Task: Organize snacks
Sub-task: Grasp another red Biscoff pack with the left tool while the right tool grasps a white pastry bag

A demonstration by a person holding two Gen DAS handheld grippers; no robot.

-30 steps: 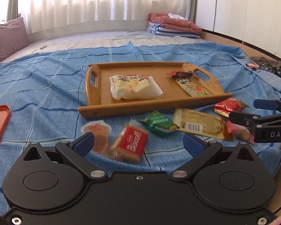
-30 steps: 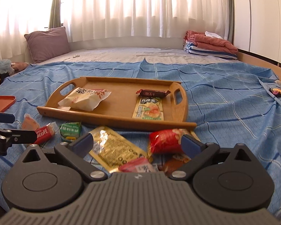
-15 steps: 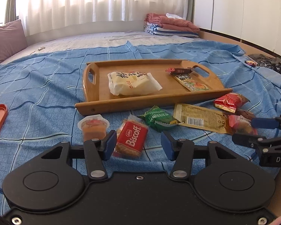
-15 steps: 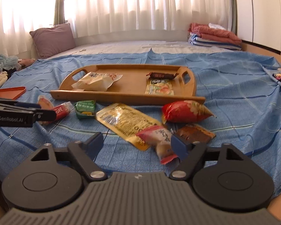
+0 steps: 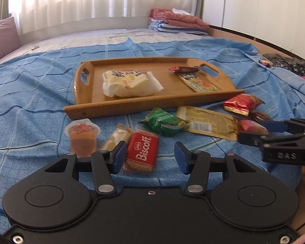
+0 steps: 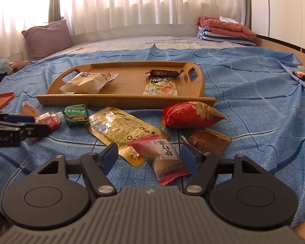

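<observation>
Where blue pads flank it, red "Biscoff" packet (image 5: 142,151) between open left hand-held gripper (image 5: 150,159)

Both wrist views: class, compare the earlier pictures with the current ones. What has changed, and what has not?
The left gripper narrowed its jaws around the Biscoff packet; whether they press it is unclear. The right gripper came down over the pink snack packet, its jaws just closing, one pad touching. The wooden tray, its three snacks and the other loose packets stayed put.

purple pillow (image 6: 46,38) — by curtains (image 6: 152,2) | folded blankets (image 6: 225,29) — far right | blue bedspread (image 6: 254,101)
</observation>
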